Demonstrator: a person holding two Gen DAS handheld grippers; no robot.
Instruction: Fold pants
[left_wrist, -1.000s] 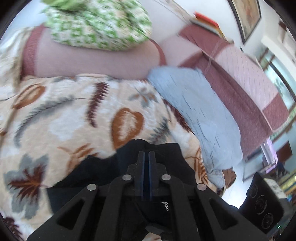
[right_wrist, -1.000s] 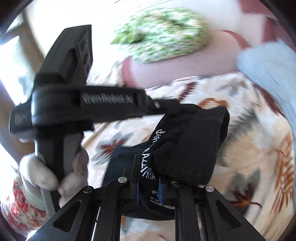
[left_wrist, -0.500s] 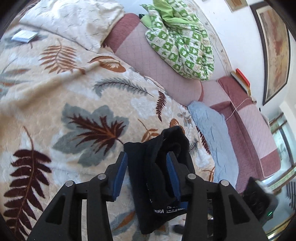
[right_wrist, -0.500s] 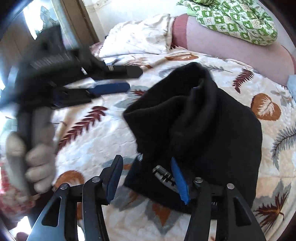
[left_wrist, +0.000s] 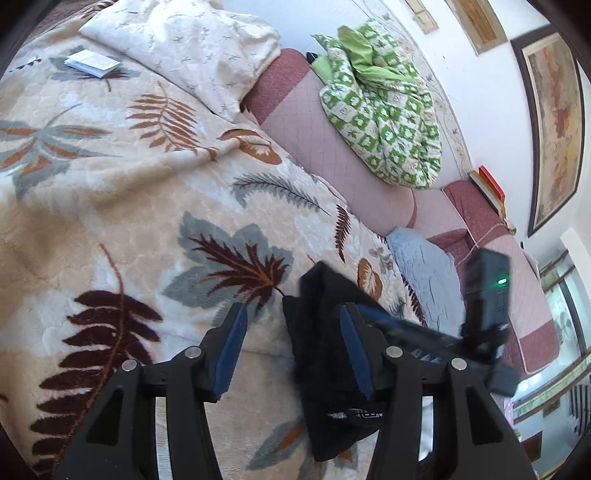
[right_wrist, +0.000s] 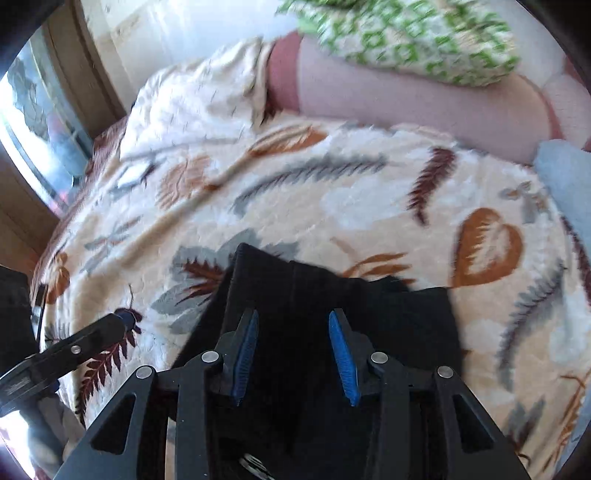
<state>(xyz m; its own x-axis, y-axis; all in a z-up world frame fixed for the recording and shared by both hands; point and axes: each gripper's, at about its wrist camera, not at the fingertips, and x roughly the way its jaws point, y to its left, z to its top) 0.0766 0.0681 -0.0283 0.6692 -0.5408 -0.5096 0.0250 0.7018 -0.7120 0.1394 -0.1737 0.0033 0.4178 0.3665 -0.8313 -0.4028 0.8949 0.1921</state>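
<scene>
Our left hand-held gripper (left_wrist: 291, 349): jaws parted, just been opening; black pants (left_wrist: 325, 350) bunched against its right pad, nothing pinched. Our right hand-held gripper (right_wrist: 293, 356): jaws apart, just been narrowing, hovering over dark cloth, pads not pressing. Pants lie in folded bundle on leaf-print blanket (left_wrist: 110, 184) on bed. We judge fabric soft, light, floppy, prone to slump; best take hold at outer edges or corners of bundle, one per gripper.
</scene>
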